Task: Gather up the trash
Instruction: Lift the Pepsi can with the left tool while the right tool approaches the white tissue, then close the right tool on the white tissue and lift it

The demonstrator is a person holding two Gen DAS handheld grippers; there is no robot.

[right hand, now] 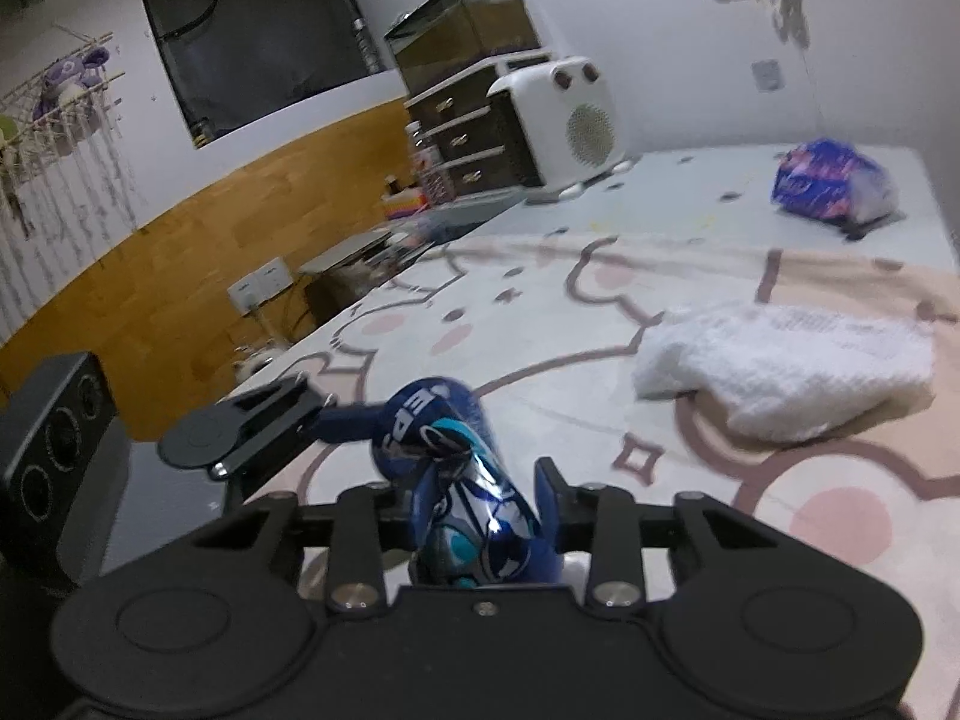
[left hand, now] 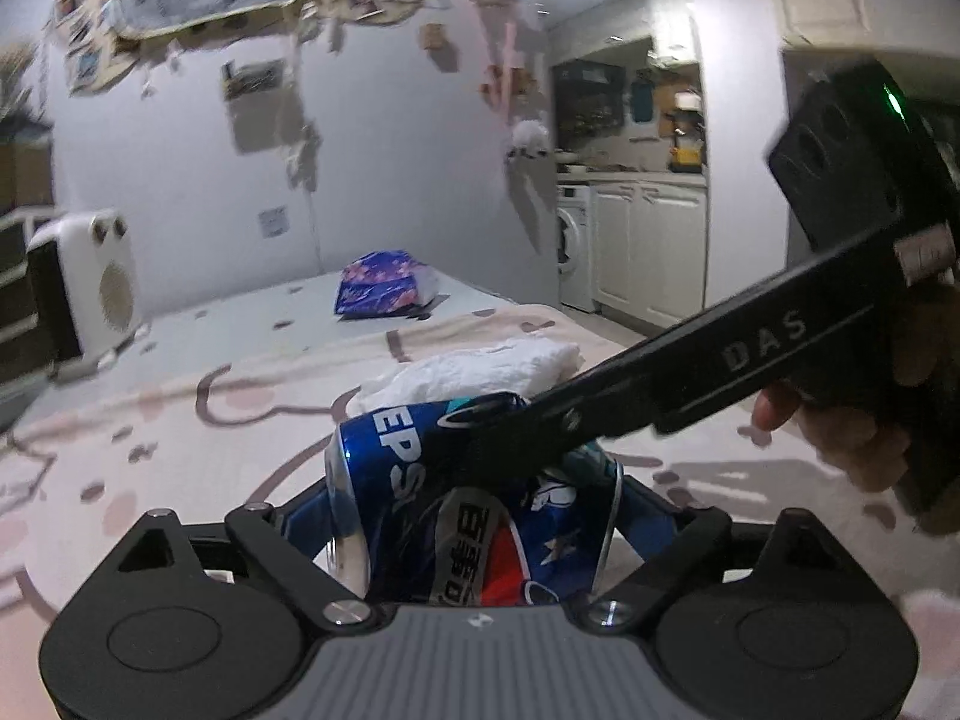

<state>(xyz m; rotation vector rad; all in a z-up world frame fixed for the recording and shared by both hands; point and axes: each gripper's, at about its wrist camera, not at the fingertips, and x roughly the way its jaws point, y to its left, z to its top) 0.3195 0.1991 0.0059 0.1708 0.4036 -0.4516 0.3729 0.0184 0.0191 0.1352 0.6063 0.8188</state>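
Observation:
A crushed blue Pepsi can (left hand: pixel 420 480) lies sideways just above the patterned bed cover (left hand: pixel 180 420). My left gripper (left hand: pixel 471 507) has its blue fingers spread wide, one against each end of the can. My right gripper (left hand: pixel 498 438) reaches in from the right, and its black finger lies across the can's top. In the right wrist view the can (right hand: pixel 414 414) stands between the right gripper's (right hand: pixel 483 498) blue pads, which hug its dented middle. The left gripper (right hand: pixel 360 420) comes in from the left there, one blue finger touching the can's end.
A white crumpled towel or tissue wad (right hand: pixel 786 372) lies on the bed beyond the can. Farther back sits a purple-blue packet (right hand: pixel 828 180). A white box-shaped appliance (right hand: pixel 558 120) stands at the bed's far corner, with dark drawers (right hand: pixel 468 138) beside it. A hand (left hand: pixel 840 438) holds the right gripper.

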